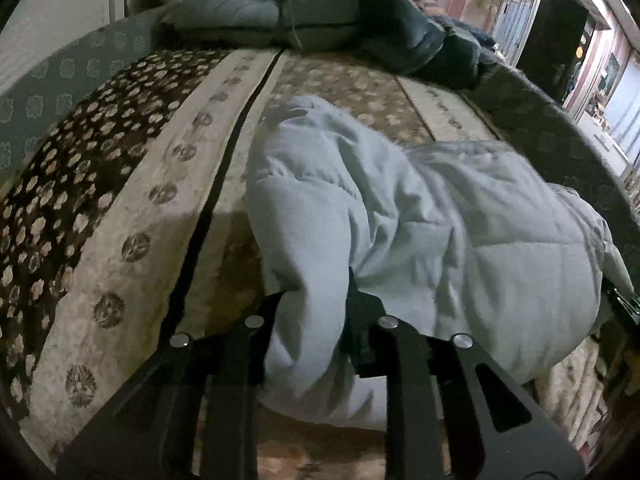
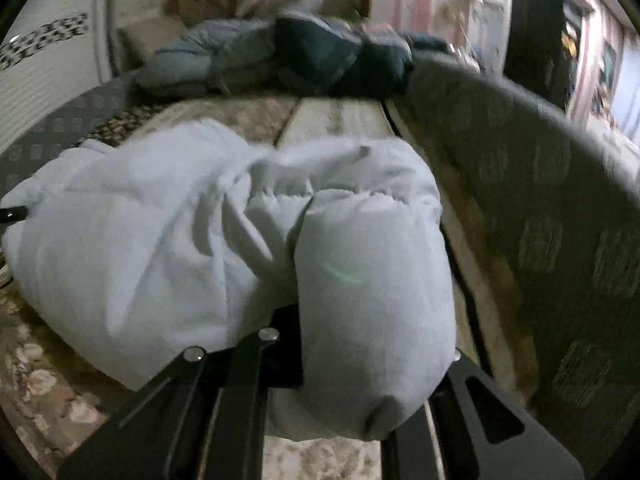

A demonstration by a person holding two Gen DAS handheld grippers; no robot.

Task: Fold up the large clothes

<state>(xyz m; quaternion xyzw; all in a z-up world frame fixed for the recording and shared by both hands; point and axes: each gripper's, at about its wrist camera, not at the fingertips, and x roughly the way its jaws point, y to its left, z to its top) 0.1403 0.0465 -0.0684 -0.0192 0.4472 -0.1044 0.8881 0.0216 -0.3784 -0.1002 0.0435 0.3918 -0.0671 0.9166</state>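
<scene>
I have both the left gripper (image 1: pixel 316 300) and right gripper (image 2: pixel 332 328) pinched on the pale blue quilted puffer jacket (image 1: pixel 420 220), bunched on the patterned bedspread (image 1: pixel 132 208); it looks light, soft and slippery, so hems seem the safest hold.

Ahead of my fingers I note a bed cover (image 1: pixel 132 216) in brown and cream bands: flower print on the dark band, round medallions on the pale one, a dark seam between them. Beyond the fingertips, at the far end, lies a heap of grey-blue and dark navy padded bedding (image 1: pixel 320 12), also seen from my other side (image 2: pixel 280 56). To the right of the fingers a grey patterned edge (image 2: pixel 540 220) curves along the bed. Far right, a dark cabinet (image 1: pixel 556 36) stands against pink walls.
</scene>
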